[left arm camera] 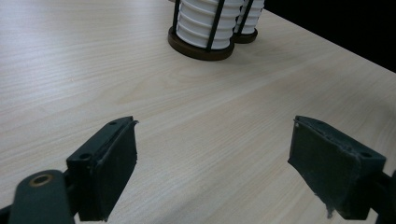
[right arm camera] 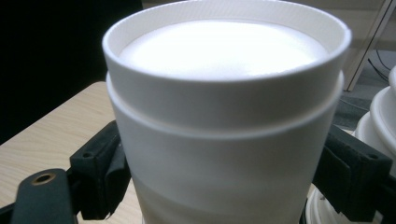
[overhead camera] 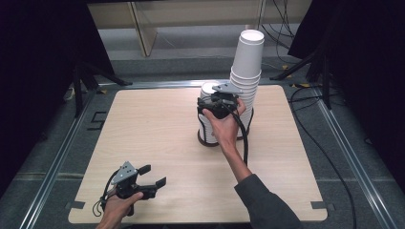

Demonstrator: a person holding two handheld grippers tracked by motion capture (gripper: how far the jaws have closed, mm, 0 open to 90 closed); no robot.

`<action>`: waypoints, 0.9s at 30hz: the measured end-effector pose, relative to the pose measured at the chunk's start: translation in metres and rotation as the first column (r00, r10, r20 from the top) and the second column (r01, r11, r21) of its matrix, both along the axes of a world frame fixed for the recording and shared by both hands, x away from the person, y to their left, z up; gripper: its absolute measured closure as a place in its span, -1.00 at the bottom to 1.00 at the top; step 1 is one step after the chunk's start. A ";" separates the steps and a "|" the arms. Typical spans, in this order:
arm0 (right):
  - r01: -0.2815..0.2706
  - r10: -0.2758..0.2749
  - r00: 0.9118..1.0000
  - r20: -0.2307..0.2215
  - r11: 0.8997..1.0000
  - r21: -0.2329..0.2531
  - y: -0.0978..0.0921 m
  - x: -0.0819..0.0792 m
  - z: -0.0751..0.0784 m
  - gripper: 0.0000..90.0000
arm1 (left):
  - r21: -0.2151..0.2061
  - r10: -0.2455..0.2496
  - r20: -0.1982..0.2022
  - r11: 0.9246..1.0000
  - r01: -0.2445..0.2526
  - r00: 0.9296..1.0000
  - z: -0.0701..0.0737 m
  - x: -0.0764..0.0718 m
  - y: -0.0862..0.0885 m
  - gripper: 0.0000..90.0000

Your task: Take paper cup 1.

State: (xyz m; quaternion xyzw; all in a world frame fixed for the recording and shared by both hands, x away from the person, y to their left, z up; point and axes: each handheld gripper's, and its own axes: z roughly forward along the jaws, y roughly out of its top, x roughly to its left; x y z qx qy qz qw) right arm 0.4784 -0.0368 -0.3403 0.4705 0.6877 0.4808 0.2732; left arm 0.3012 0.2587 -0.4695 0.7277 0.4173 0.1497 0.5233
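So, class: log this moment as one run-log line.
right gripper: shut on top cup of near stack | left gripper: open, empty, over table

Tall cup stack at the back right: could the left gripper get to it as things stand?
Probably not directly. The left gripper sits open at the near left, and the right hand, its right gripper and the shorter cup stack stand before the tall stack.

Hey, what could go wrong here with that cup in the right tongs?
The right tongs squeeze the top cup of the short stack; thin walls may dent. Nested cups might lift along with it. The tall stack stands close beside the hand and leans slightly; a bump might topple it.
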 end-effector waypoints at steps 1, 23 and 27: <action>-0.002 0.002 1.000 0.001 1.000 0.001 0.000 0.001 0.000 -0.66 | 0.000 0.000 0.000 1.000 0.000 1.000 0.000 0.000 0.000 -0.68; -0.029 0.027 0.999 0.033 0.998 0.054 -0.007 -0.003 0.022 -0.61 | -0.006 -0.019 0.010 1.000 0.019 1.000 -0.001 0.001 -0.001 -0.68; -0.029 0.024 0.997 0.069 0.997 0.073 -0.011 -0.006 0.036 -0.61 | -0.008 -0.019 0.006 1.000 0.019 1.000 -0.002 0.001 -0.001 -0.68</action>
